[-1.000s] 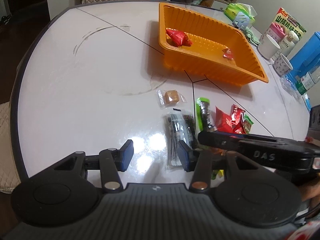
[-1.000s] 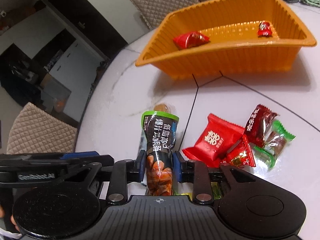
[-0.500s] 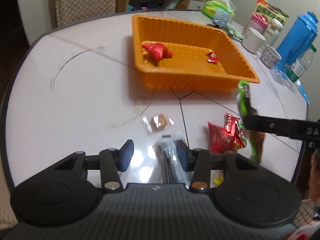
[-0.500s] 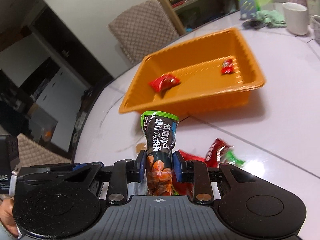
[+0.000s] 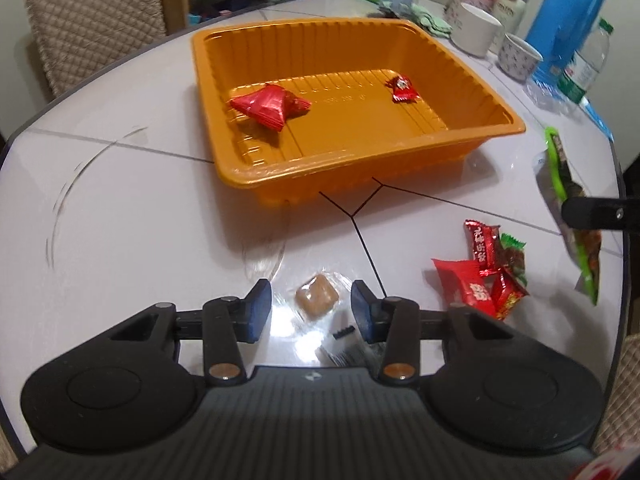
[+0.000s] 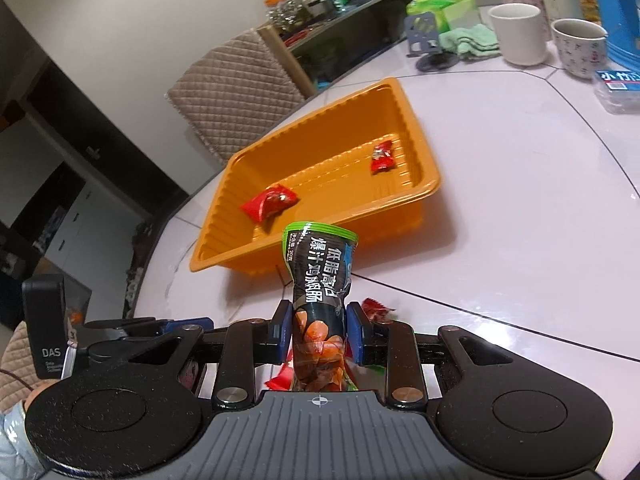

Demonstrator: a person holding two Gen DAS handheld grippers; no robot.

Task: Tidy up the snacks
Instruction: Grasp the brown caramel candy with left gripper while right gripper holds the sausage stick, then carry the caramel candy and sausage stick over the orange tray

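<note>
An orange tray (image 5: 404,152) (image 6: 424,196) stands on the white table and holds a red packet (image 5: 268,105) (image 6: 270,202) and a small red candy (image 5: 403,89) (image 6: 382,156). My right gripper (image 6: 320,332) is shut on a dark sausage pack with a green rim (image 6: 318,280) and holds it above the table, short of the tray; the pack also shows in the left wrist view (image 5: 572,216). My left gripper (image 5: 306,312) is open just above the table, around a brown candy in clear wrap (image 5: 316,298). A black-and-white packet (image 5: 344,344) lies under it.
A pile of red and green candies (image 5: 484,268) lies on the table right of my left gripper. White cups (image 6: 520,32), a blue flask (image 5: 560,20), a water bottle (image 5: 584,64) and green cloths (image 6: 472,40) stand at the far edge. A quilted chair (image 5: 92,20) stands behind the table.
My right gripper has lifted the sausage pack off the table and carried it up toward the tray. My left gripper has moved forward over the brown candy, still open.
</note>
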